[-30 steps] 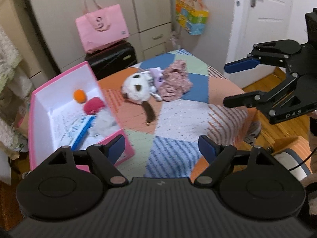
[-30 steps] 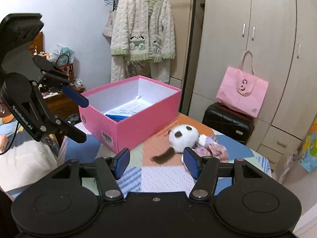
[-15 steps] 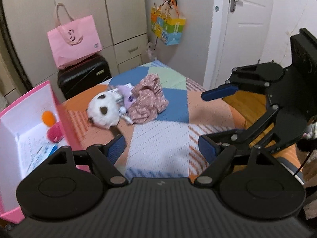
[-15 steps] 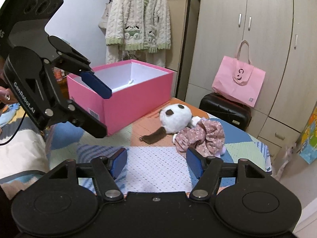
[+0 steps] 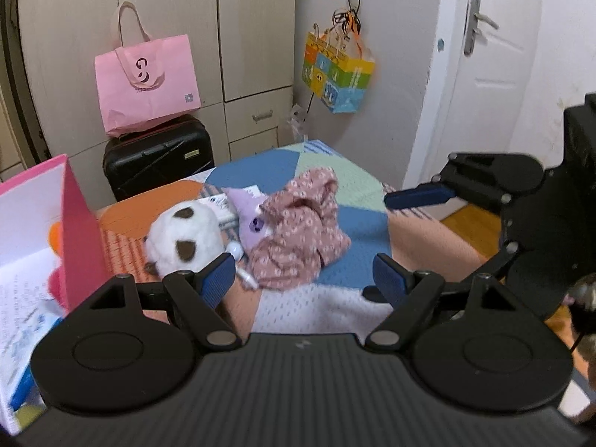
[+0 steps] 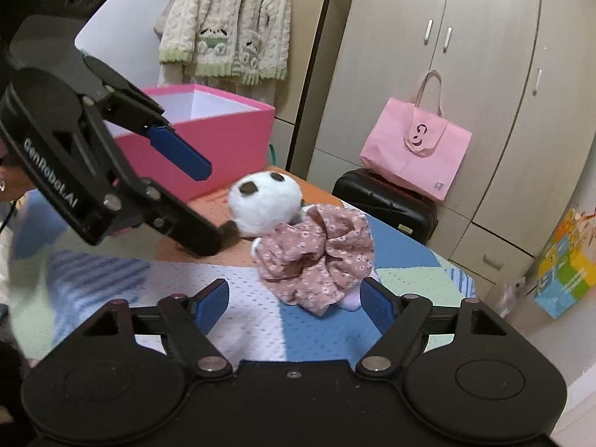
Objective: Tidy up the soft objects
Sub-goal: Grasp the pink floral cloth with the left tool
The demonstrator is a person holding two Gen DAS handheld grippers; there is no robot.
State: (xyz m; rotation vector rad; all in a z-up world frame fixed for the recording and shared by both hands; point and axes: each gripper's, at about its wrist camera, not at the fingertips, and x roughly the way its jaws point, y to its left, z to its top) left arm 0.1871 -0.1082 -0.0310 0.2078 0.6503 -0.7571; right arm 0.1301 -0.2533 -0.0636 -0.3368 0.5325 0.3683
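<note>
Left claw (image 5: 303,277) gapes empty; right claw (image 6: 294,303) is opening, empty.

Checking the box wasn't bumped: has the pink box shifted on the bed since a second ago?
Cannot tell: both cameras moved. The pink box seems unmoved beside the white plush.

My left tool (image 5: 303,279): matte black ribbed housing, two round black discs, angular black linkage arms with silver pivot screws, blue ribbed fingertips (image 5: 218,279). My right tool (image 6: 294,305): same build, one small screw at the housing's centre. Seen from the right tool, the left tool's side plate bears white lettering "GenRobot.AI".
</note>
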